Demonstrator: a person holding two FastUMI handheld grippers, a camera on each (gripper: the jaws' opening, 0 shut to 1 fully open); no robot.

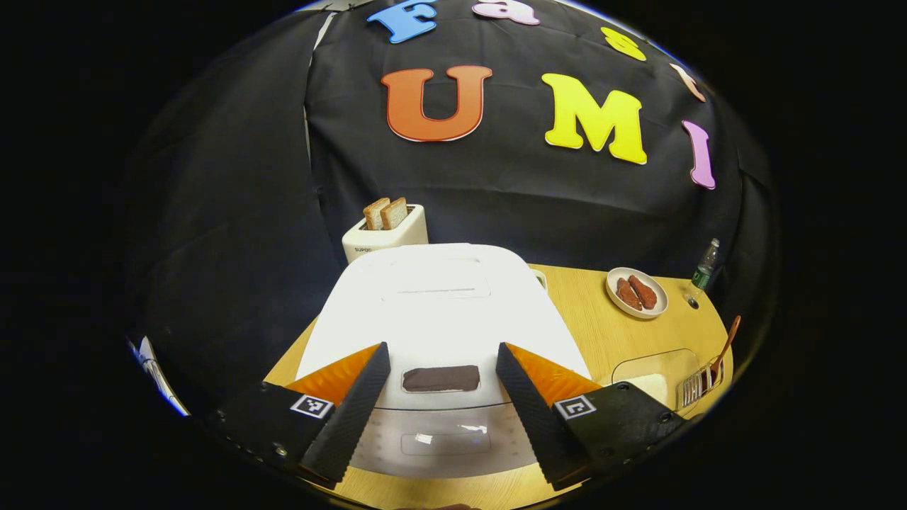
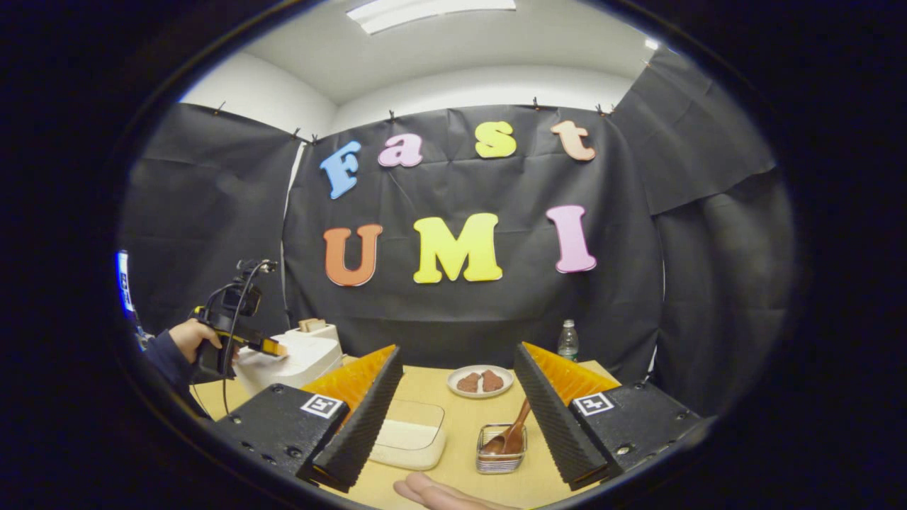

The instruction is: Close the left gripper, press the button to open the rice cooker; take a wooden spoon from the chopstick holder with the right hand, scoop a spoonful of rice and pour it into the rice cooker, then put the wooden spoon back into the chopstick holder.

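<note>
Fingers of the left gripper (image 1: 443, 404) are seen spread wide apart over the front of the rice cooker (image 1: 439, 304), nothing held between them; the closing that the task asks for first is judged not yet done. The dark oblong button (image 1: 441, 378) lies directly ahead of and between the fingers, its long axis running crosswise from one finger to the other, so a short push forward and down is judged to be all that is called for once the fingers are brought together. The left gripper is plainly the nearer one to the rice cooker; from the right gripper view it is seen held in a hand (image 2: 190, 338) right over the rice cooker's front.

The rice cooker's lid is a smooth, glossy white shell with rounded corners, still shut, standing on the pale wood-grain counter (image 1: 602, 333). Behind it stands a white toaster (image 1: 386, 234) with two slices in its slots.

The right gripper (image 2: 457, 418) is likewise held released and empty, well to the right of the rice cooker. Ahead of its fingers stands the chopstick holder (image 2: 500, 453), a small wire basket, with the wooden spoon (image 2: 511, 433) leaning in it, bowl down and handle tilted up. Between that holder and the rice cooker sits a clear, rounded rice container (image 2: 411, 435) holding white rice.
</note>
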